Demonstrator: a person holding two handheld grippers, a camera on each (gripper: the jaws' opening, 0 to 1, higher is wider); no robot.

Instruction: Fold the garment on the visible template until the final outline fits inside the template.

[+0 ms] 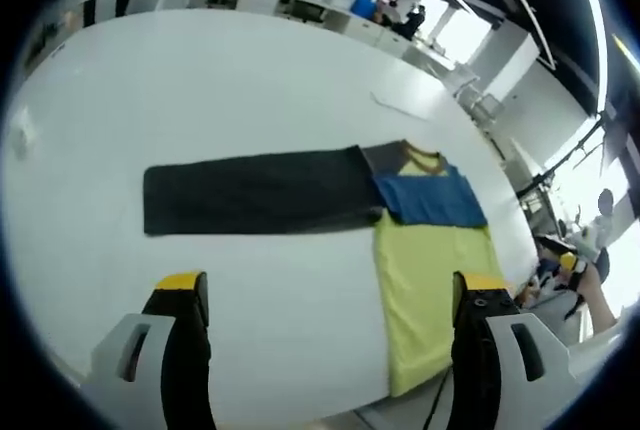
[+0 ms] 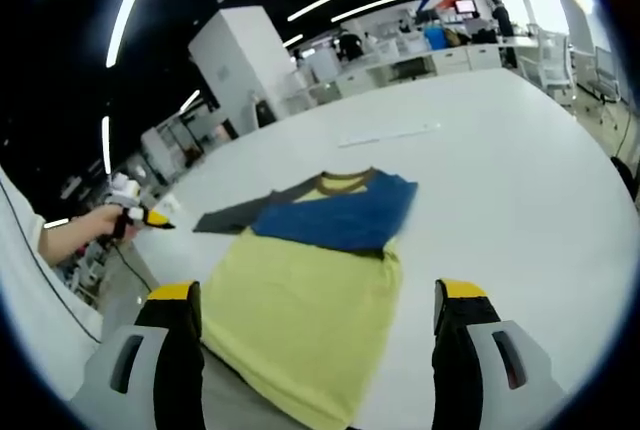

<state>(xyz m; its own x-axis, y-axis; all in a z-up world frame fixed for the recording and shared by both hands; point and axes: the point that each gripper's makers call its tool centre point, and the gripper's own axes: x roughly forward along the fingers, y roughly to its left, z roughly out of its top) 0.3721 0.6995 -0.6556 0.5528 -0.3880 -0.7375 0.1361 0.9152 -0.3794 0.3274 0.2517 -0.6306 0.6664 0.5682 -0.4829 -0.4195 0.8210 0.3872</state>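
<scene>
Garment lies flat on the white desk, hem at the near edge, long axis running away toward the collar. Body yellow; blue panel and dark sleeve folded across the chest. Left hand-held gripper and right hand-held gripper: jaws apart, empty.

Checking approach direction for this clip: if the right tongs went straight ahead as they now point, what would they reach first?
Most likely the yellow body of the shirt, which lies right between and ahead of the open right tongs on the white table. Depth is hard to judge, so height above it is unclear.
</scene>
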